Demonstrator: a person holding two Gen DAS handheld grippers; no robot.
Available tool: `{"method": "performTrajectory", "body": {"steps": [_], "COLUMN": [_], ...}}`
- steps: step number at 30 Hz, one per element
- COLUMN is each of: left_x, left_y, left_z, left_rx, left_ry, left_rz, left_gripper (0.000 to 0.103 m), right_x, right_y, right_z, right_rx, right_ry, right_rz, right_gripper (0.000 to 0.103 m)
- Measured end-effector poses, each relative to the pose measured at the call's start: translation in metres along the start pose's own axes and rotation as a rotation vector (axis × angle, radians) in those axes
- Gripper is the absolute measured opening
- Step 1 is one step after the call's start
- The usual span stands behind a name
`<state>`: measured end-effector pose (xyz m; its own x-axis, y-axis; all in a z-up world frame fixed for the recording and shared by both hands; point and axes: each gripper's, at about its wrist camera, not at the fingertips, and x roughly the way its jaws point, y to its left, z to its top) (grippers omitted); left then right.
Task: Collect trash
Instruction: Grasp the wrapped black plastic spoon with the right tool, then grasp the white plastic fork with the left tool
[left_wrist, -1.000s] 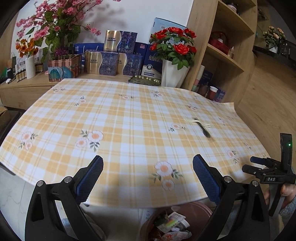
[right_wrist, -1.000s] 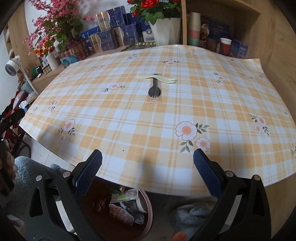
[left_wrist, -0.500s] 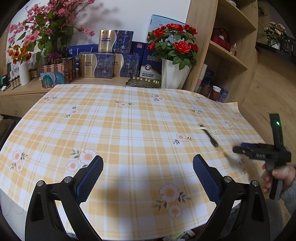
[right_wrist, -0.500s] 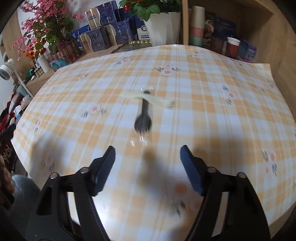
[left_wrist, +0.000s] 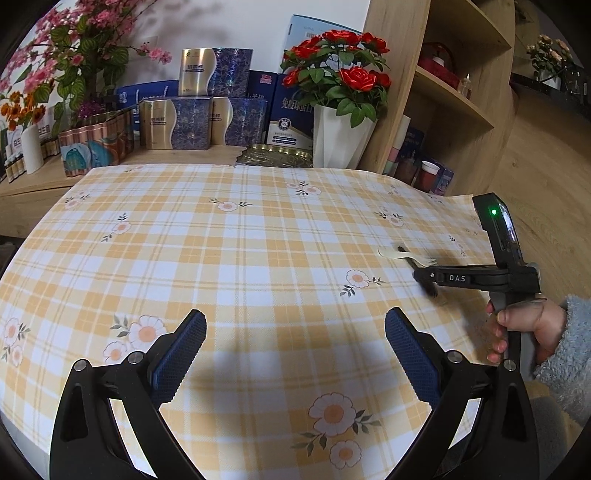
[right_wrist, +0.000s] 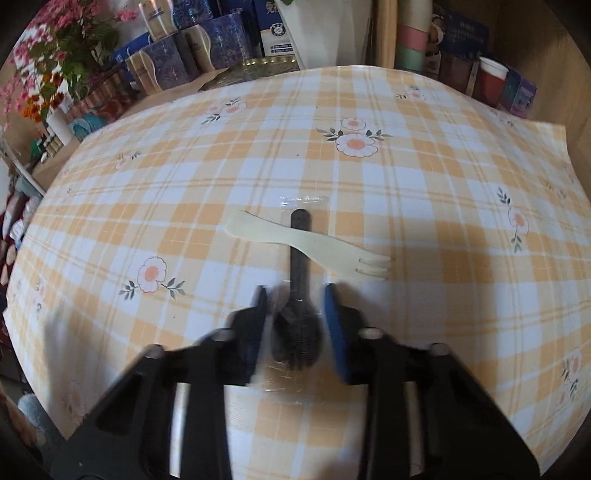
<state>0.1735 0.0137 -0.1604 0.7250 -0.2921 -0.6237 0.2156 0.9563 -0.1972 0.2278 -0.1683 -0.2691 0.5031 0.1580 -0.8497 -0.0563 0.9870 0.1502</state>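
Observation:
A black plastic spoon (right_wrist: 300, 258) in a clear wrapper lies on the checked tablecloth (right_wrist: 406, 206). A cream wooden fork (right_wrist: 258, 229) lies across its handle. My right gripper (right_wrist: 295, 291) has a finger on each side of the spoon's bowl. Its jaws are closing, with narrow gaps still showing beside the bowl. In the left wrist view the right gripper (left_wrist: 419, 277), held by a hand (left_wrist: 524, 325), sits low over the fork (left_wrist: 397, 254) and spoon (left_wrist: 431, 290) at the table's right side. My left gripper (left_wrist: 295, 332) hangs open above the tablecloth (left_wrist: 221, 258), holding nothing.
Behind the table stand a white vase of red roses (left_wrist: 340, 136), blue and gold boxes (left_wrist: 199, 122), a gold tray (left_wrist: 277, 155) and pink flowers (left_wrist: 74, 44). A wooden shelf unit (left_wrist: 443, 92) with cups rises at the back right.
My right gripper moved forward over the table to the spoon and its jaws narrowed around the bowl. My left gripper moved forward over the table, and the bin under the table edge left its view.

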Motion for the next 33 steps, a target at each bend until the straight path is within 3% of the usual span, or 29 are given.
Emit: {"method": "performTrajectory", "body": {"steps": [6, 11, 16, 22, 26, 33], "left_x": [0.014, 0.027, 0.057, 0.117, 0.163, 0.202], "left_y": [-0.014, -0.035, -0.072, -0.132, -0.167, -0.179], "left_z": [0.009, 0.016, 0.026, 0.043, 0.047, 0.05], "left_rx": [0.032, 0.081, 0.152, 0.349, 0.515, 0.631], "left_ry": [0.02, 0.041, 0.089, 0.174, 0.257, 0.365], "left_rz": [-0.044, -0.092, -0.177, -0.261, -0.25, -0.259], "left_gripper": [0.095, 0.095, 0.095, 0.075, 0.049, 0.04], "right_x": [-0.018, -0.051, -0.076, -0.1, -0.108, -0.113], "right_y": [0.004, 0.0, -0.019, -0.075, -0.095, -0.115], "right_z": [-0.023, -0.057, -0.084, -0.093, -0.09, -0.084], "right_rx": [-0.092, -0.147, -0.139, 0.039, 0.111, 0.146], "right_ry": [0.017, 0.04, 0.056, -0.037, -0.086, -0.12], "right_rz": [0.095, 0.17, 0.145, 0.088, 0.086, 0.091], "right_gripper": [0.006, 0.006, 0.006, 0.006, 0.006, 0.006]}}
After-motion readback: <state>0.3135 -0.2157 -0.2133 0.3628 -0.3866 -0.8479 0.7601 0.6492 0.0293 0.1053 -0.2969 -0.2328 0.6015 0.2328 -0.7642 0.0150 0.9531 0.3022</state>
